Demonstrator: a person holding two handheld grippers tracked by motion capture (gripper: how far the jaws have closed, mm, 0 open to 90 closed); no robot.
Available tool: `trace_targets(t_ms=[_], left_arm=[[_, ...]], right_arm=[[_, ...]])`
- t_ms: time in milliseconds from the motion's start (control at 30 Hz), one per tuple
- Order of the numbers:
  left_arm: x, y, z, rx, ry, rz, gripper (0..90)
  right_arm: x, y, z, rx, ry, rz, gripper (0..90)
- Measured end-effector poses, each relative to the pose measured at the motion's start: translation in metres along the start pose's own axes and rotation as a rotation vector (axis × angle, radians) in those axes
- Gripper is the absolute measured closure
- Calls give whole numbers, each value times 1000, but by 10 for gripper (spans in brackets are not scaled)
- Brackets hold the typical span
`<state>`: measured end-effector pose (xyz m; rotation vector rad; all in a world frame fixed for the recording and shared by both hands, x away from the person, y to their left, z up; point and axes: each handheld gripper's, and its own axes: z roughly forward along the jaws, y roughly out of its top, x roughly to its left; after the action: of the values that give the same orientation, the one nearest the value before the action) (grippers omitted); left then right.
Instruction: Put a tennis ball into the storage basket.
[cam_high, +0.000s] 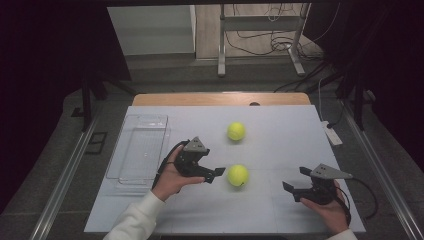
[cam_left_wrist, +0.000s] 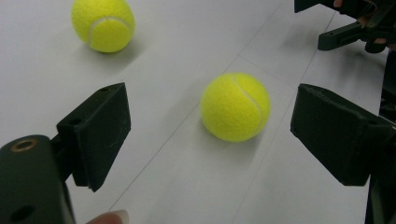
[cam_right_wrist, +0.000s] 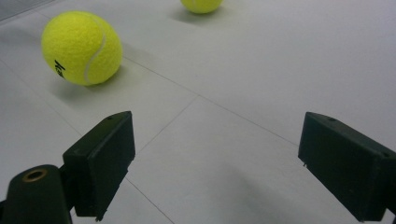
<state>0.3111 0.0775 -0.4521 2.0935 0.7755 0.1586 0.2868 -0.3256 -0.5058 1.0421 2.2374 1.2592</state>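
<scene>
- Your left tongs (cam_high: 219, 172) stand wide open with nothing held, and the near tennis ball (cam_high: 238, 175) sits on the tabletop (cam_high: 280, 145) just ahead of their tips; in the left gripper view the ball (cam_left_wrist: 236, 106) lies beyond the two jaws, not yet between them.
- Your right tongs (cam_high: 292, 185) are also spread wide and empty, resting well to the right of that ball.
- The far tennis ball (cam_high: 236, 131) lies farther back on the tabletop, apart from both tongs.
- A clear tray (cam_high: 142, 150) stands at the left edge, near your left hand.
- Expect the near ball to be light, springy and fuzzy: the felt should grip well, but the round shape will likely roll if nudged off-centre.
- Take it across its widest part, jaws level on opposite sides, and squeeze only until it gives slightly.
</scene>
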Motion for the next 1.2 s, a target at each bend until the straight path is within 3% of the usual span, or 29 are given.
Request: trace_targets(t_ms=[500, 1200], left_arm=[[-7, 13, 18, 35, -15, 52, 129], [-13, 25, 34, 57, -36, 80, 129]], right_arm=[[-1, 0, 1, 6, 2, 0, 112], [-2, -2, -1, 8, -1, -1, 113]])
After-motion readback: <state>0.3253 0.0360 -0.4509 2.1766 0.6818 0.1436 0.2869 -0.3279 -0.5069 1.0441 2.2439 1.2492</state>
